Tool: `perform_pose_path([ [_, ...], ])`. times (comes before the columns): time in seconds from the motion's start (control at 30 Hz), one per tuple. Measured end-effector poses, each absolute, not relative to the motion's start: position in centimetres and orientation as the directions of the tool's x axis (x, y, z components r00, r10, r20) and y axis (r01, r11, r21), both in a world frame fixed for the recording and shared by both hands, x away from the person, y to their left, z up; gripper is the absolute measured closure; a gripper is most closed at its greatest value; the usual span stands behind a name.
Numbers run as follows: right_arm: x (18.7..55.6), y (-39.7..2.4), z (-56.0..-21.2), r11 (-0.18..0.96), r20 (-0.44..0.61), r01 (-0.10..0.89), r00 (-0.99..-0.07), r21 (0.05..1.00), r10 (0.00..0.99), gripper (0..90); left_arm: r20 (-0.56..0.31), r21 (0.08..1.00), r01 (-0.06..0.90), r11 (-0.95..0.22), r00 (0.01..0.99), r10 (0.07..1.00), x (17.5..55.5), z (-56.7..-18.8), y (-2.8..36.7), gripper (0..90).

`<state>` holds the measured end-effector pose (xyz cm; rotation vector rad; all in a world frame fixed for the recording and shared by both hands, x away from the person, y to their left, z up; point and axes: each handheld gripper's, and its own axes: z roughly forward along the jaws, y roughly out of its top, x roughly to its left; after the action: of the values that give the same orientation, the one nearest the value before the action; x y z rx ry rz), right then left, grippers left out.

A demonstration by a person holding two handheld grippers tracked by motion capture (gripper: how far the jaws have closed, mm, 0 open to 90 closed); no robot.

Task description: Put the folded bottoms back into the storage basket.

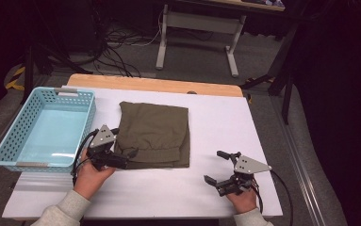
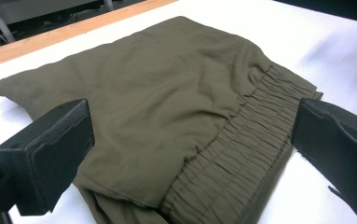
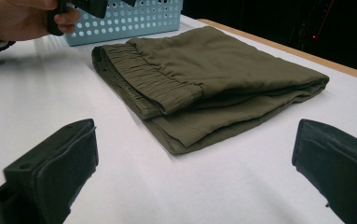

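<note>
Olive-green folded trousers (image 1: 154, 132) lie on the white table cover (image 1: 216, 122), elastic waistband toward the person. My left gripper (image 1: 124, 157) is open at the trousers' near left corner, its jaws wide either side of the waistband (image 2: 241, 144) with nothing held between them. My right gripper (image 1: 216, 167) hovers open over bare cover to the right of the trousers (image 3: 204, 79), a hand's width from them. The left gripper view also shows the green cloth (image 2: 157, 102) close up.
A light blue perforated basket (image 1: 46, 127) stands at the table's left, next to the trousers; it also shows in the right gripper view as the basket (image 3: 129, 18) behind the other hand (image 3: 22, 18). A wooden table edge (image 1: 154, 84) runs along the back.
</note>
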<state>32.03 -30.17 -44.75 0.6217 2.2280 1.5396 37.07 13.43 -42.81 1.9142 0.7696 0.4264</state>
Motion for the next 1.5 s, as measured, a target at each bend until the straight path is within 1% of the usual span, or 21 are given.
perform_pose_path([
  [0.57, 32.0, -30.2, -44.8, 0.306, -0.041, 0.151, -0.841, 0.940, 0.540, 0.8, -0.009, 0.884, 0.320, -0.342, 0.743, 0.670, 39.7, -40.9, 12.2, 0.3],
  [1.27, 32.0, -30.1, -44.8, 0.308, -0.040, 0.151, -0.844, 0.939, 0.535, 0.9, -0.021, 0.859, 0.372, -0.351, 0.710, 0.703, 42.1, -41.2, 12.1, 0.3],
  [1.5, 32.0, -30.1, -44.8, 0.309, -0.038, 0.153, -0.845, 0.938, 0.533, 1.5, -0.010, 0.849, 0.384, -0.362, 0.698, 0.716, 42.8, -41.3, 11.9, 0.3],
])
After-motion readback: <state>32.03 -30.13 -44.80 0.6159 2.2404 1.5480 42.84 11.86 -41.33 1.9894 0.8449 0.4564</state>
